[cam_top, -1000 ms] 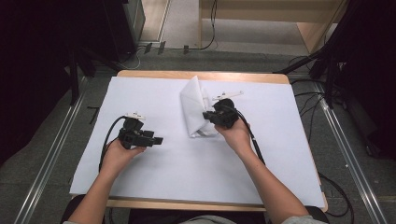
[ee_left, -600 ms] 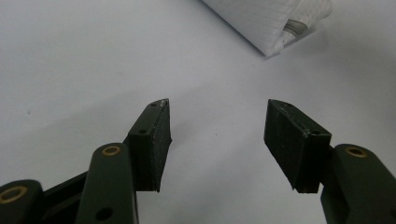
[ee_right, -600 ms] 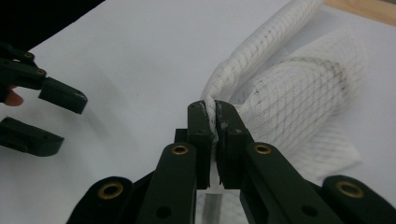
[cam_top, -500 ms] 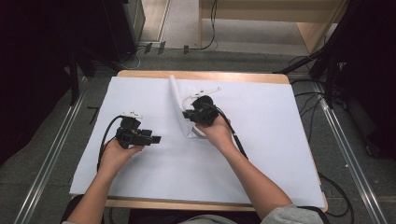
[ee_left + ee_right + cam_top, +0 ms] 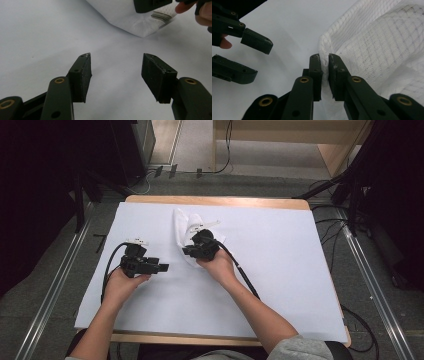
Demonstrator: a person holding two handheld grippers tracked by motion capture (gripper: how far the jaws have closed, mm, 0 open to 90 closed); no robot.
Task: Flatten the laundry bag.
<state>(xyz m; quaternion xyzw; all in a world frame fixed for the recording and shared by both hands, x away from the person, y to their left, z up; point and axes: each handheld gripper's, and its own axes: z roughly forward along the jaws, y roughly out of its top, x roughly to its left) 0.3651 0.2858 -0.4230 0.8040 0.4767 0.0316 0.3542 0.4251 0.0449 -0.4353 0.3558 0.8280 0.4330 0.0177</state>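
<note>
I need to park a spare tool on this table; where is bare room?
The white sheet is bare right of the right gripper and along the near edge. It is crowded at the middle, around the white mesh cloth and the left gripper.

- High view: from above the person's side, looking forward and down on the whole table [image 5: 300, 270].
- Left gripper view: low and close over the sheet, cloth [image 5: 130, 20] at upper right.
- Right gripper view: very close on the same cloth [image 5: 382, 45].
</note>
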